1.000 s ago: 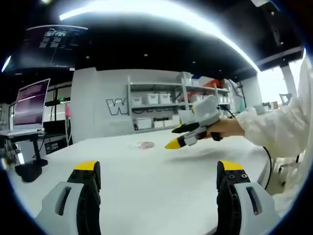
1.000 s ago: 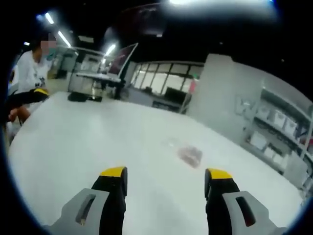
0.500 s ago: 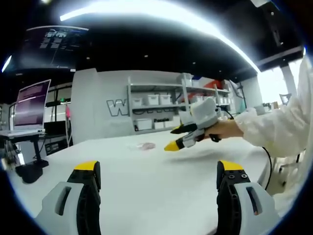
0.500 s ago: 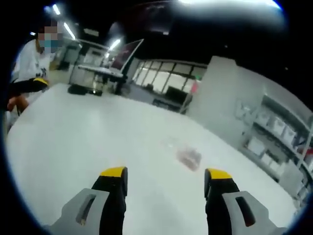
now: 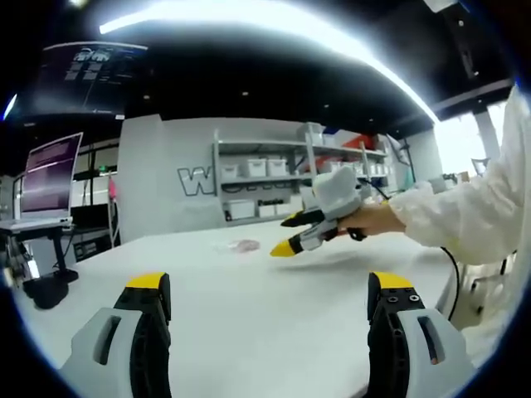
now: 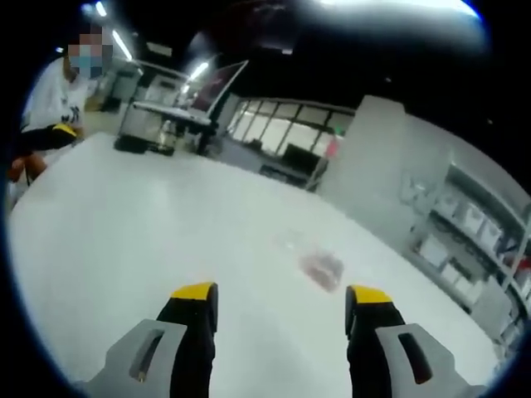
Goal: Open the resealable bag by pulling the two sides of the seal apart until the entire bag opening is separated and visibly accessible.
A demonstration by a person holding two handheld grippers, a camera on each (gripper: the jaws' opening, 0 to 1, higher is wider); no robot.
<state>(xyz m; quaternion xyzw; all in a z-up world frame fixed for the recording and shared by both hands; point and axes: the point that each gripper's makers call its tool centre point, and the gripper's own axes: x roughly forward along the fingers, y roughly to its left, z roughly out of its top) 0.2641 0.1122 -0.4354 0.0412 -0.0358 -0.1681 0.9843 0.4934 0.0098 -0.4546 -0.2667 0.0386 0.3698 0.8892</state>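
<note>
White sleeve point(image 5: 473, 217); grey claws w/ yellow tips.

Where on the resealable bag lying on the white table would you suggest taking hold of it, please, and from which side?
The resealable bag lies flat on the table, small and blurred, with pinkish contents; its seal edge cannot be made out. Probably pinch an outer edge clear of the contents, coming in low along the tabletop. The right tool, jaws open, already points at it.

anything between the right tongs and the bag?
Nothing: in the right gripper view only bare white table lies between the open right tongs and the resealable bag, which lies flat ahead, untouched.
</note>
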